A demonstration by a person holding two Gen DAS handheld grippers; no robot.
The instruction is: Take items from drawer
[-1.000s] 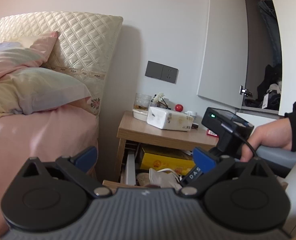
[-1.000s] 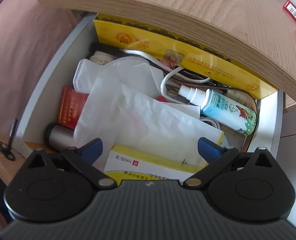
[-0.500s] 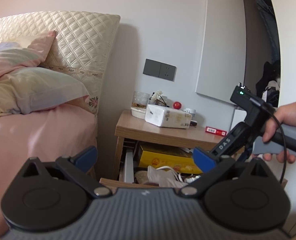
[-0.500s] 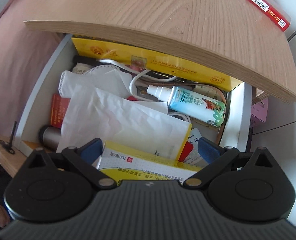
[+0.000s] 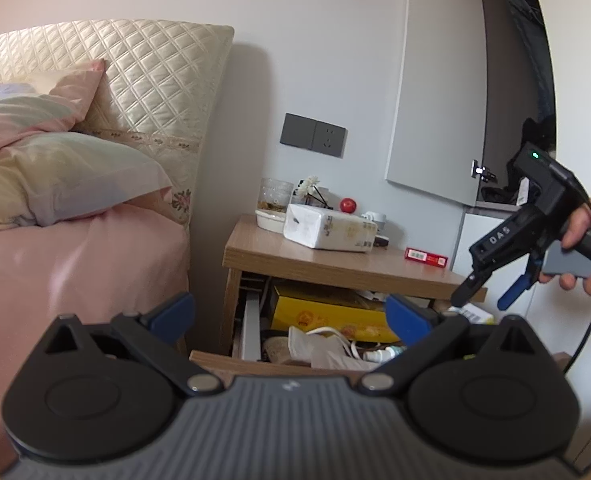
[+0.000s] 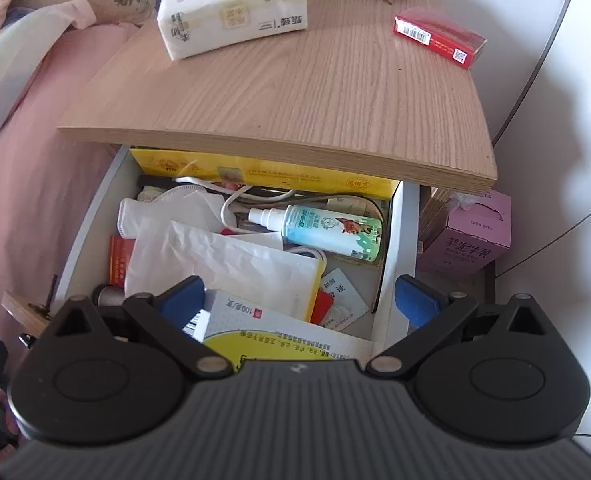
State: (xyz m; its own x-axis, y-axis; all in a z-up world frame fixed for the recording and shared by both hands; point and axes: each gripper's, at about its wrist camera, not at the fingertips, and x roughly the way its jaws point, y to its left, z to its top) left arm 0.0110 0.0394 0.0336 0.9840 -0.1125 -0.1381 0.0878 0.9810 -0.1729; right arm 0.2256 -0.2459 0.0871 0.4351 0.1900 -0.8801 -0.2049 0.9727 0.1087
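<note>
The drawer (image 6: 393,248) of the bedside table (image 6: 295,92) stands pulled out, and everything here is placed against it. The right gripper (image 6: 301,300) hangs above its front edge, tilted downward so its camera looks into the clutter; its two blue fingers (image 6: 183,298) are spread wide with nothing between them. In the left wrist view this same gripper (image 5: 483,298) slopes down toward the drawer's right front corner, with a hand (image 5: 587,240) wrapped around its grey handle from the right. The left gripper (image 5: 291,318) is held level in front of the drawer, a little back from it, its fingers also wide apart and empty. Inside the drawer lie a spray bottle (image 6: 323,226) near the right wall, a white mask (image 6: 163,212) toward the left, a white paper bag (image 6: 231,264) in the middle and a yellow box (image 6: 263,172) along the back. Above the drawer, on the table top, rest a tissue pack (image 6: 231,12) and a red box (image 6: 439,36).
</note>
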